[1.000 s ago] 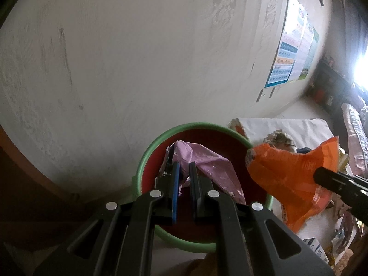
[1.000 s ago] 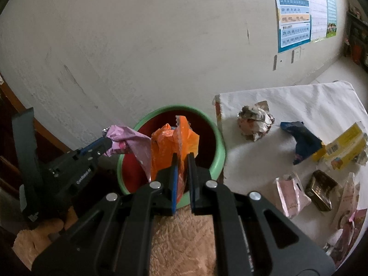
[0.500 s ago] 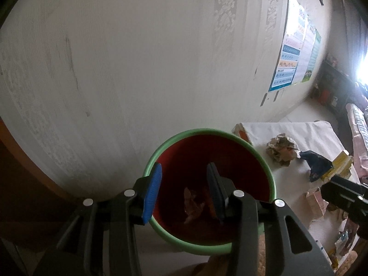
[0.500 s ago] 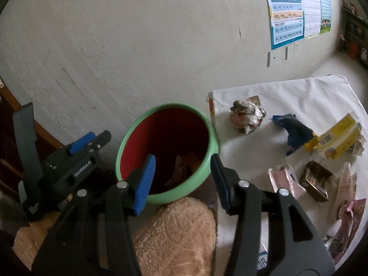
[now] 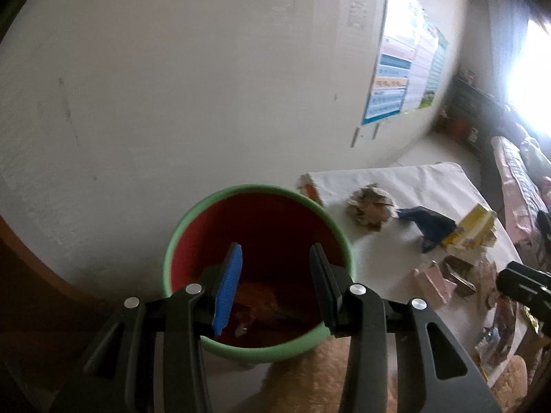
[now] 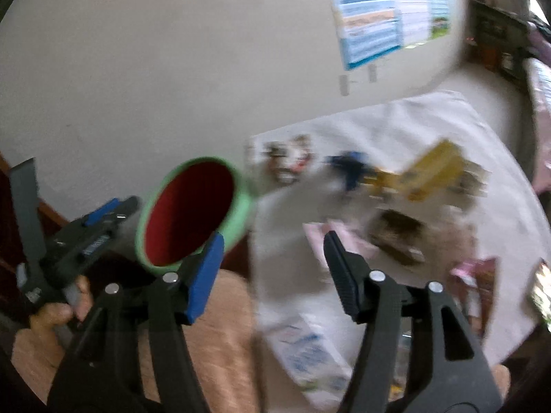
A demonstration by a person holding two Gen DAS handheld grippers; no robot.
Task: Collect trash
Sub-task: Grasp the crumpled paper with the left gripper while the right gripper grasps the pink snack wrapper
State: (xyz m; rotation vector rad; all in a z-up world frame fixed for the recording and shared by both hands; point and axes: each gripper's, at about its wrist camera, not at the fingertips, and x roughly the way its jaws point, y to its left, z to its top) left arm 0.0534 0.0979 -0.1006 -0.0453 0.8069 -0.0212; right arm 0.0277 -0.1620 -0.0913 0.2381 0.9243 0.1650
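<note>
Two wrist cams, both angled down from close up

Left looks straight into the bin (image 5: pixel 256 268); right, pretty blurry, seems aimed over the white cloth (image 6: pixel 396 130). Both share bin and cloth.

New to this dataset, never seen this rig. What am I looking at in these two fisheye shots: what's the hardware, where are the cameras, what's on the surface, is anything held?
No robot here: a person holds a two-finger clamp gripper in each hand, with a fisheye camera on each looking along its fingers.

The left wrist view shows the left gripper open and empty above a green-rimmed red bin that already holds some wrappers.

The right wrist view, blurred, shows the right gripper, jaws opening, nothing between them, over a white cloth.

On the cloth lie a crumpled paper ball, a blue wrapper, a yellow box and other packets.
</note>
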